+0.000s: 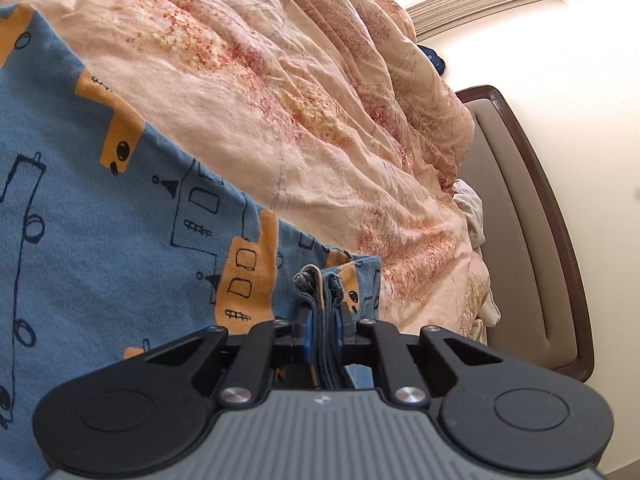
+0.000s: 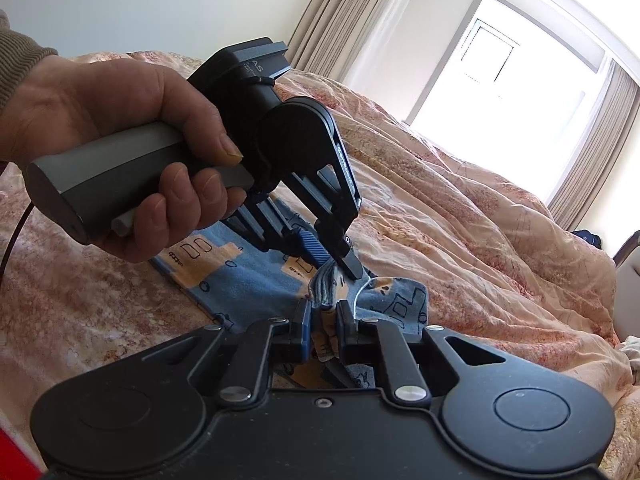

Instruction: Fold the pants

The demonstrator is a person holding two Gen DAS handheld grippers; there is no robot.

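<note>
Blue pants (image 1: 100, 220) with orange patches and dark line drawings lie on a bed. In the left wrist view my left gripper (image 1: 323, 322) is shut on a bunched, gathered edge of the pants (image 1: 320, 280), with folds of cloth packed between the blue pads. The right wrist view shows the pants (image 2: 248, 280) spread to the left and my right gripper (image 2: 323, 322) shut on a bunch of the same cloth. Just beyond it, a hand (image 2: 120, 128) holds the left gripper (image 2: 340, 266), which points down and pinches the gathered cloth close to the right gripper.
A crumpled peach floral quilt (image 1: 300, 100) covers the bed under the pants. A brown headboard (image 1: 540, 240) stands at the right. A bright window (image 2: 500, 80) with beige curtains (image 2: 352, 8) is behind the bed. A dark cable (image 2: 16, 232) hangs at the left.
</note>
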